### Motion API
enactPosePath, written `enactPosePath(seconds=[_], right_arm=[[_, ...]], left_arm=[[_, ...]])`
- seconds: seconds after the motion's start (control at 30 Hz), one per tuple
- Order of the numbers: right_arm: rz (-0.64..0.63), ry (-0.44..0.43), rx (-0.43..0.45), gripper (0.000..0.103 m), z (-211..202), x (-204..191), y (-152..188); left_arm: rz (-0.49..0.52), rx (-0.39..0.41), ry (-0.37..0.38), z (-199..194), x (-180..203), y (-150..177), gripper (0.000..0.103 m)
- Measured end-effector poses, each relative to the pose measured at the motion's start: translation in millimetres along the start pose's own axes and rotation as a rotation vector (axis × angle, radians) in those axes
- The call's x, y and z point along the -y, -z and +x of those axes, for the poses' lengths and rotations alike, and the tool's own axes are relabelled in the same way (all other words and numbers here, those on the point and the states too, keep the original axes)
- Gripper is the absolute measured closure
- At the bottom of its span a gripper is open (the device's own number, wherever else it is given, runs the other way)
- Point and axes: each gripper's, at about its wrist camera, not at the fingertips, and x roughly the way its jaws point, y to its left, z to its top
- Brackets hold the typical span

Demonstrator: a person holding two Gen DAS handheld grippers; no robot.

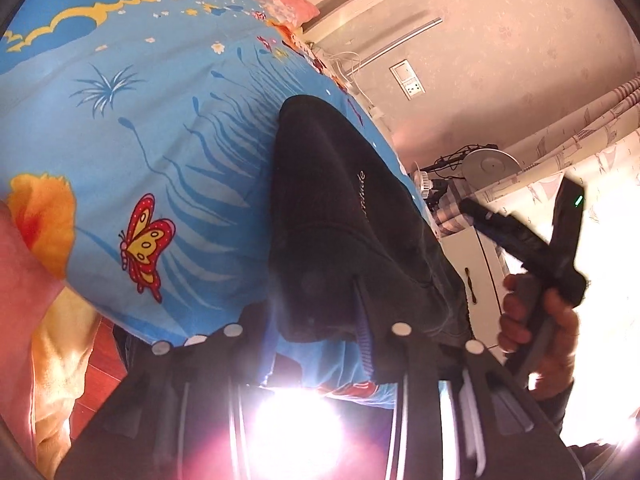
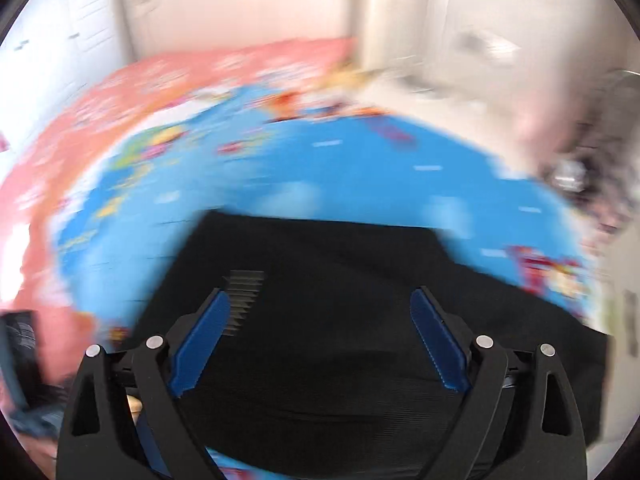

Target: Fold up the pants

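Note:
Black pants [image 1: 340, 216] lie folded on the blue cartoon-print bedsheet [image 1: 140, 120]. In the left wrist view my left gripper [image 1: 320, 336] is at the pants' near edge; its fingers are in glare and blur, with dark cloth between them. My right gripper [image 1: 532, 240], held in a hand, is in the air past the pants on the right. In the blurred right wrist view my right gripper [image 2: 320, 308] is open wide above the black pants [image 2: 340, 360], its blue pads [image 2: 208, 332] apart and empty.
A pink quilt [image 2: 120, 92] lies at the bed's far side. A white nightstand [image 1: 480, 272], a fan [image 1: 488, 164], cables and curtains stand beside the bed. Orange blanket [image 1: 48, 360] and red wood floor [image 1: 104, 368] show at lower left.

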Motion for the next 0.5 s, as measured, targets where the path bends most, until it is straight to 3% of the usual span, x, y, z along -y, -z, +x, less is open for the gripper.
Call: enactPosePath(seconds=[0.07,0.13,0.27,0.33,0.37,0.4,0.5], right_arm=[[-0.072,-0.036,-0.067,0.015,19.2,-44.8,-17.9],[-0.152,-0.015,-0.122,0.015,41.0,-84.6,-28.3],[-0.352,0.162,-0.204,0.015,89.6,-147.1,-21.2],[-0.409,0.219,-0.214,0.018,104.8,-155.4,-11.6],[-0.423,0.258,-0.226,0.039,113.4,-154.9,-6.1],[-0.410,0.284,-0.224,0.053,117.9,-150.9,-2.0],[-0.406,0.296,-0.195,0.060,117.2,-149.6,4.6]], left_arm=[[0.007,0.019,-0.010,-2.5,5.8,1.0,0.072],[0.012,0.026,-0.025,-2.7,9.0,2.2,0.073],[0.044,0.035,-0.071,-6.4,19.1,2.5,0.073],[0.067,0.045,-0.089,-7.2,26.2,2.8,0.073],[0.074,0.053,-0.090,-8.7,29.2,3.4,0.073],[0.078,0.060,-0.090,-9.7,31.2,4.0,0.073],[0.018,0.072,-0.074,-9.6,23.1,7.0,0.069]])
